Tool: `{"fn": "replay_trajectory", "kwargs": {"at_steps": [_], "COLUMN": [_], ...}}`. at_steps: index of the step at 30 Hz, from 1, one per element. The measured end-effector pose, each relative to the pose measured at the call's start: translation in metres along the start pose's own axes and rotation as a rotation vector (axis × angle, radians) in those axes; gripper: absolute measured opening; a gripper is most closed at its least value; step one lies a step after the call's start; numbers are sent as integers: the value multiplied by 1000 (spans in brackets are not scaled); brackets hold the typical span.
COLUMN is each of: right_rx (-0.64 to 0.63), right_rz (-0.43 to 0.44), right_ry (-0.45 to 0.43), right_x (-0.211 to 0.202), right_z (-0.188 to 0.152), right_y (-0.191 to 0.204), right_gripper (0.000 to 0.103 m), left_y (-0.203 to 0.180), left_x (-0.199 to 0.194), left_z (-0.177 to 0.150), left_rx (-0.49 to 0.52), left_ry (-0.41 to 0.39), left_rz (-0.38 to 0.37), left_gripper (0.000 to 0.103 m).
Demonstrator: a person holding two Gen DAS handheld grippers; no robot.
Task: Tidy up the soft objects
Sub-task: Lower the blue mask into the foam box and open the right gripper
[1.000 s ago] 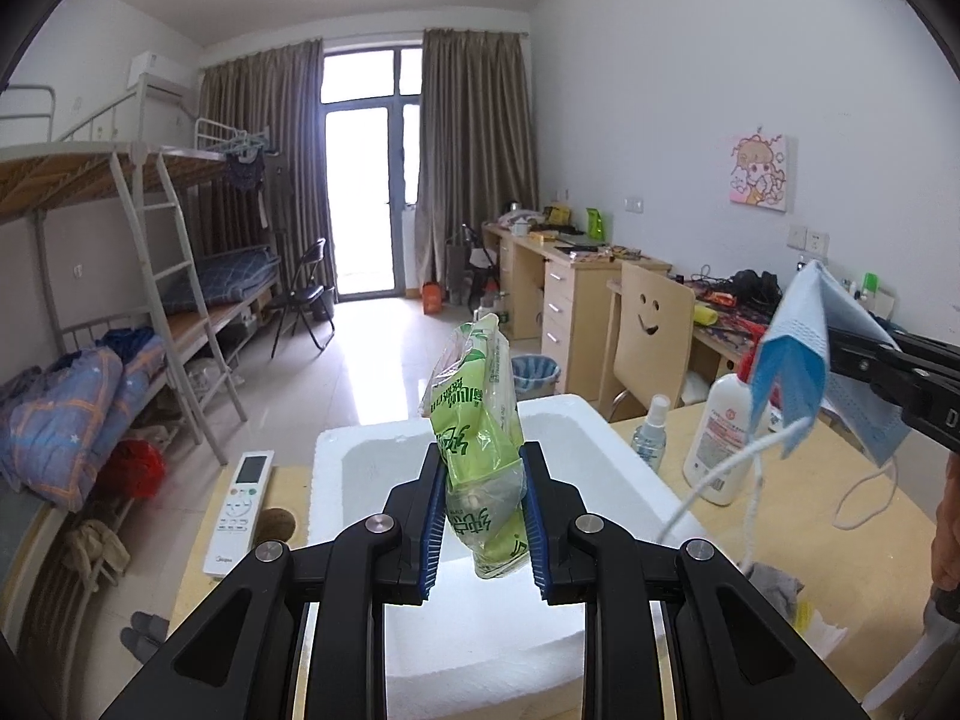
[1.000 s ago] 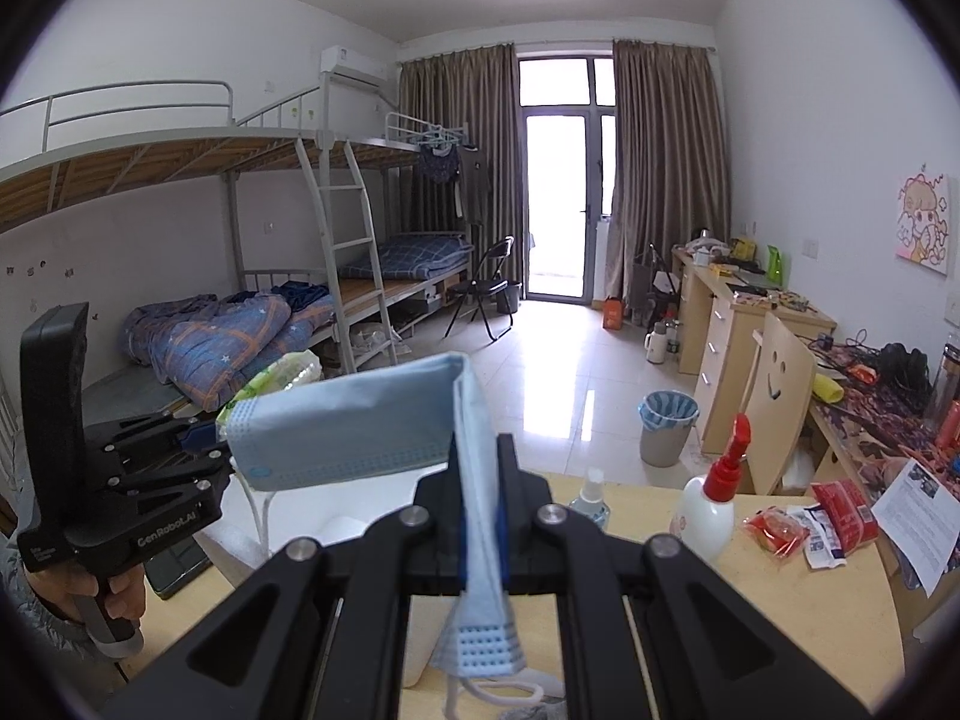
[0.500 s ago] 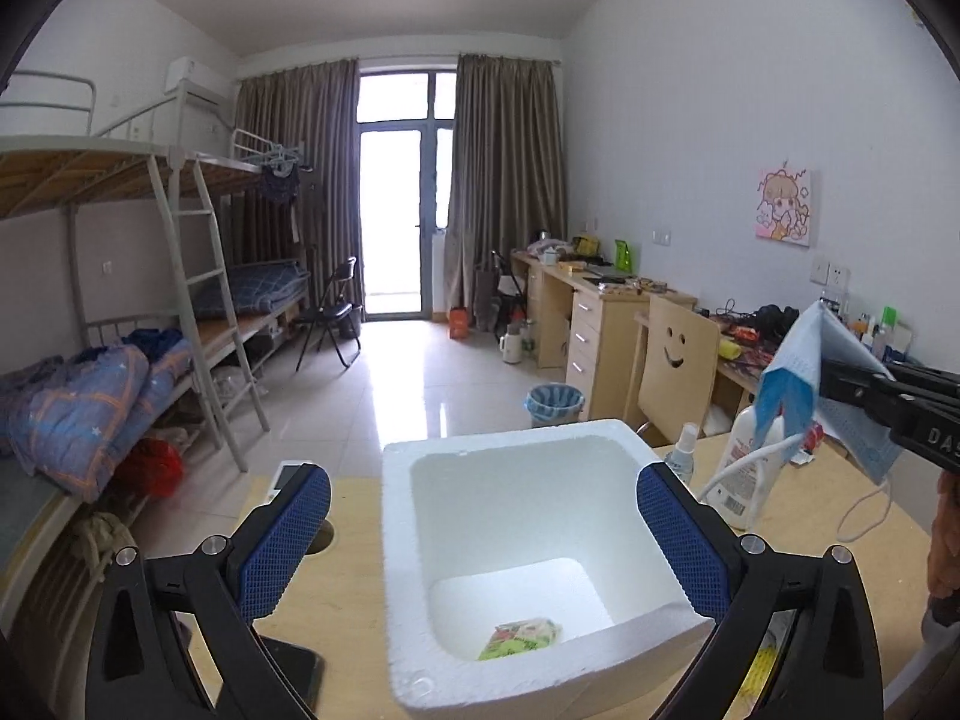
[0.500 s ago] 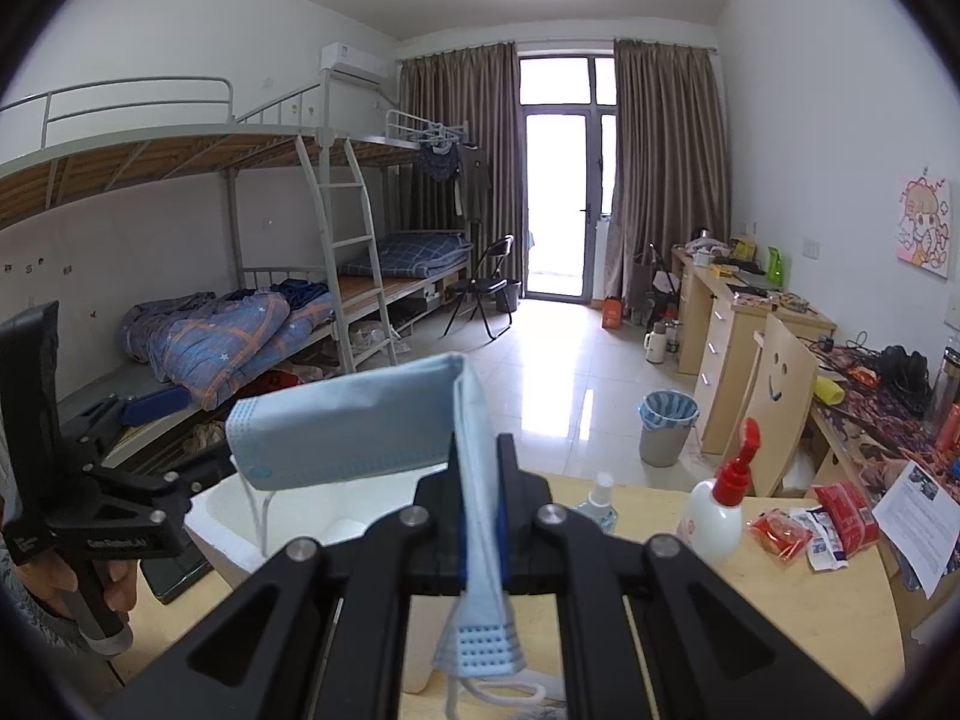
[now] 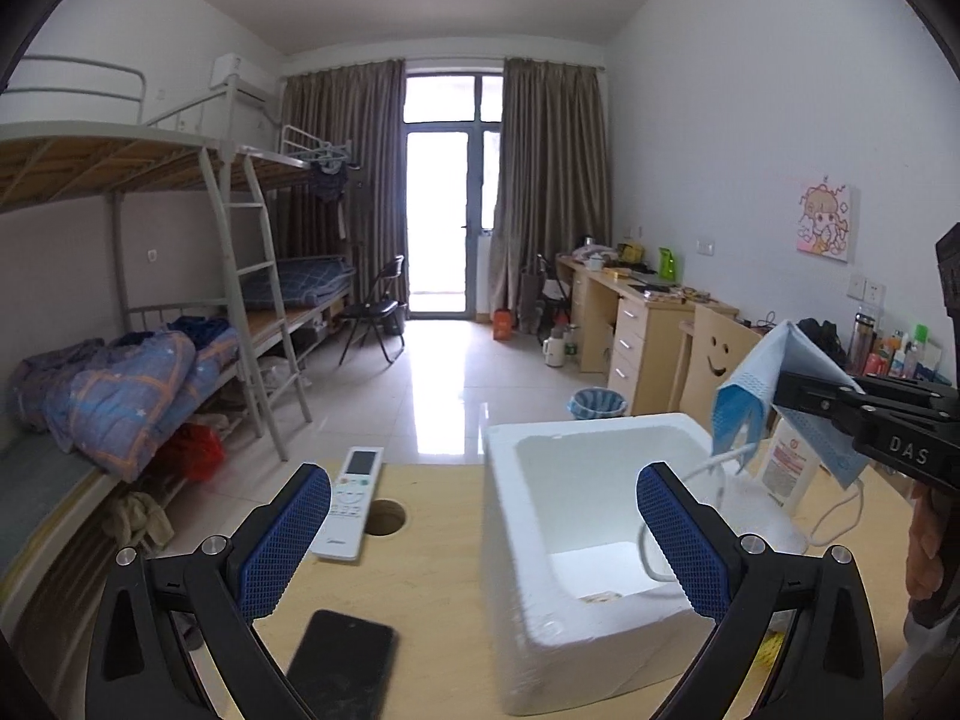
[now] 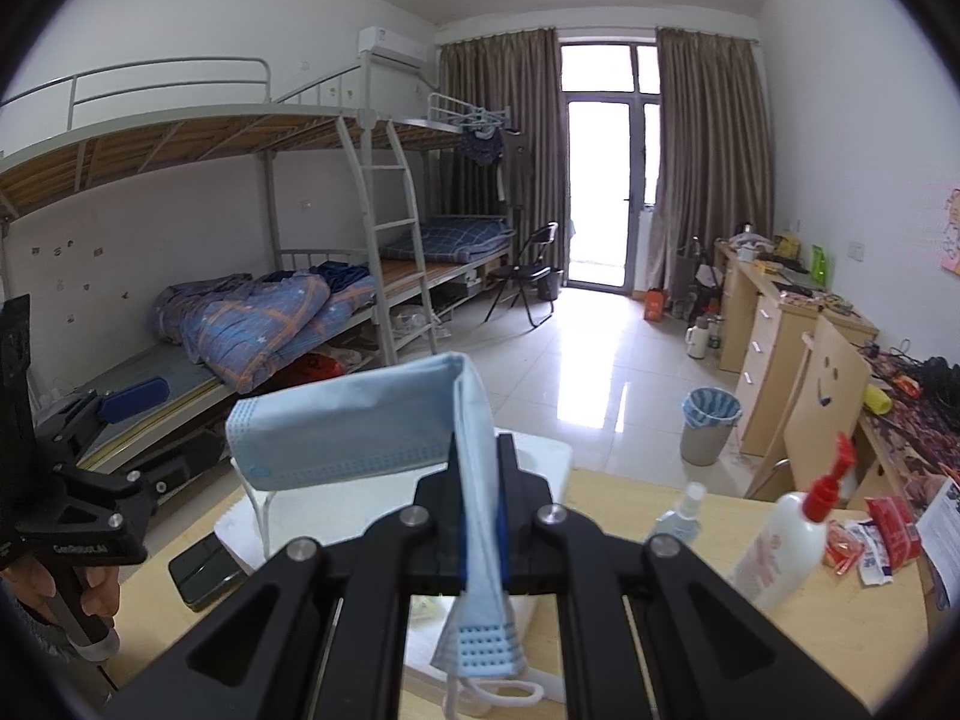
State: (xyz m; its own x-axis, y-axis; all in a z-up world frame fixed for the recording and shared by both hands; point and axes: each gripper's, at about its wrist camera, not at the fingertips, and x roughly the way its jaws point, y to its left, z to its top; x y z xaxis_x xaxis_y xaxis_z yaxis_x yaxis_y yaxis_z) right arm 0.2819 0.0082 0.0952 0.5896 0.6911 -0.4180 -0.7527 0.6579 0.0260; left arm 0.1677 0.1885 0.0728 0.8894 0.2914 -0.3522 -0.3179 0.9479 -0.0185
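My left gripper [image 5: 483, 540] stands wide open and empty over the desk, at the left wall of the white foam box [image 5: 498, 468]. A small piece of the green packet [image 5: 600, 598] shows on the box floor. My right gripper [image 6: 478, 516] is shut on a folded blue face mask [image 6: 354, 426], held above the box's right rim [image 6: 543, 450]. The mask's white ear loops dangle below it. In the left wrist view the mask [image 5: 744, 387] hangs at the right, over the box's far right corner. The left gripper [image 6: 150, 426] shows at the left of the right wrist view, in a hand.
A white remote control [image 5: 351, 504], a cable hole [image 5: 384, 521] and a black phone [image 5: 342, 669] lie left of the box. A lotion bottle [image 6: 780, 546], a small spray bottle [image 6: 678, 519] and red snack packets [image 6: 870, 540] stand on the desk's right side.
The left gripper opened and let go of the green packet, which dropped into the foam box. It then shifted left. The right gripper carried the mask closer over the box.
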Motion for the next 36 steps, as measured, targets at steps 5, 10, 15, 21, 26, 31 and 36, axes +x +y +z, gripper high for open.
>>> {"fn": "replay_trajectory", "kwargs": {"at_steps": [5, 10, 15, 21, 26, 31, 36], "right_rx": [-9, -5, 4, 18, 54, 71, 66], "right_rz": [31, 46, 47, 37, 9, 6, 10], "right_ry": [14, 28, 48, 56, 87, 62, 60], "right_x": [12, 20, 26, 33, 42, 35, 28], "right_z": [3, 3, 2, 2, 2, 3, 3], "right_y": [9, 10, 8, 8, 3, -2, -4], "right_gripper": [9, 9, 10, 10, 76, 84, 85], "left_y": [10, 21, 21, 19, 19, 18, 15], "left_x": [-4, -8, -7, -10, -11, -11, -13], "left_z": [0, -1, -1, -3, -4, -4, -3], "left_rx": [1, -24, -15, -1, -14, -17, -14], "left_ry": [-5, -10, -7, -20, -19, -14, -14], "left_rz": [30, 55, 64, 59, 51, 54, 47], "left_gripper": [102, 102, 102, 102, 102, 102, 102]}}
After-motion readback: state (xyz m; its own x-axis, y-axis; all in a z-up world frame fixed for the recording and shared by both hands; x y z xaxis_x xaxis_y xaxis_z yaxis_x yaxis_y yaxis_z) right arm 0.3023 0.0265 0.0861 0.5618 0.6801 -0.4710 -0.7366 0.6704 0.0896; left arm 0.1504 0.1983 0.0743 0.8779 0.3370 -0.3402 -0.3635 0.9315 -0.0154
